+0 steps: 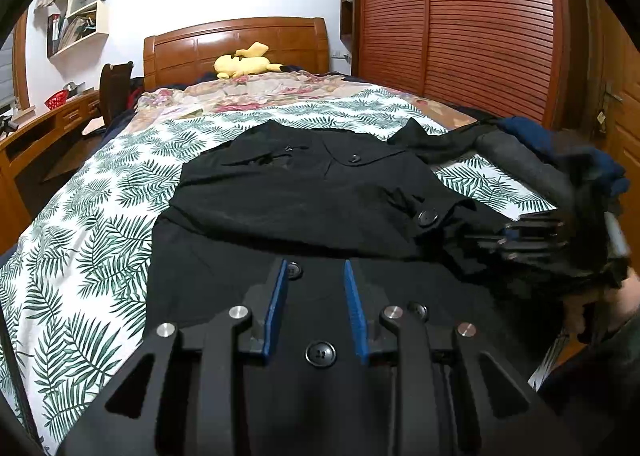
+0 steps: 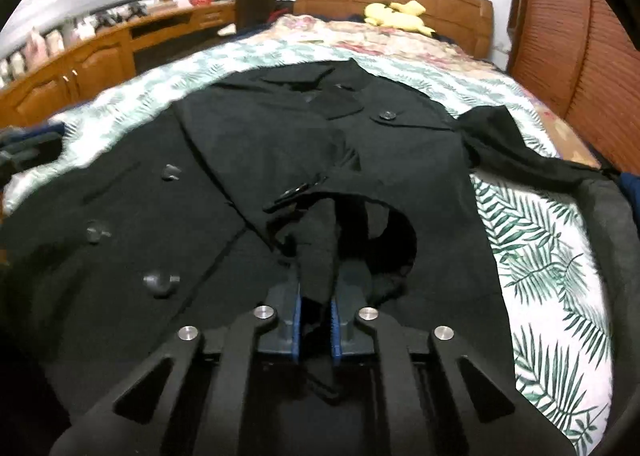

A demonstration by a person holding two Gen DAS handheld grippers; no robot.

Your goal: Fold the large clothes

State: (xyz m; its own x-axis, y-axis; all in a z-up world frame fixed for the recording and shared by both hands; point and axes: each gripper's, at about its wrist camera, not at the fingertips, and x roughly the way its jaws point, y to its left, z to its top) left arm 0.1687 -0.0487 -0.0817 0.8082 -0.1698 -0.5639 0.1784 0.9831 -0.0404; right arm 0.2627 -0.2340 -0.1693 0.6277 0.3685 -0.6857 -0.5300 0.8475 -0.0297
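Coat: a black coat (image 1: 304, 192) with large buttons lies spread on the bed's leaf-print cover (image 1: 80, 240), collar toward the headboard (image 1: 240, 40), hem at the foot edge.
Right tongs: the right tongs (image 2: 316, 320) pinch a bunched fold of coat fabric between their blue pads, near the foot edge.
Left tongs: the left tongs (image 1: 316, 304) hover spread just above the coat's buttoned front, nothing between the pads.
Surroundings: a yellow plush toy (image 1: 244, 62) rests by the headboard; dark clothes (image 1: 560, 152) are heaped at the bed's wardrobe-side edge.
Room: bare leaf-print cover flanks the coat on both sides; a slatted wardrobe (image 1: 480, 24) borders one side, a wooden worktop (image 2: 100, 52) the other.
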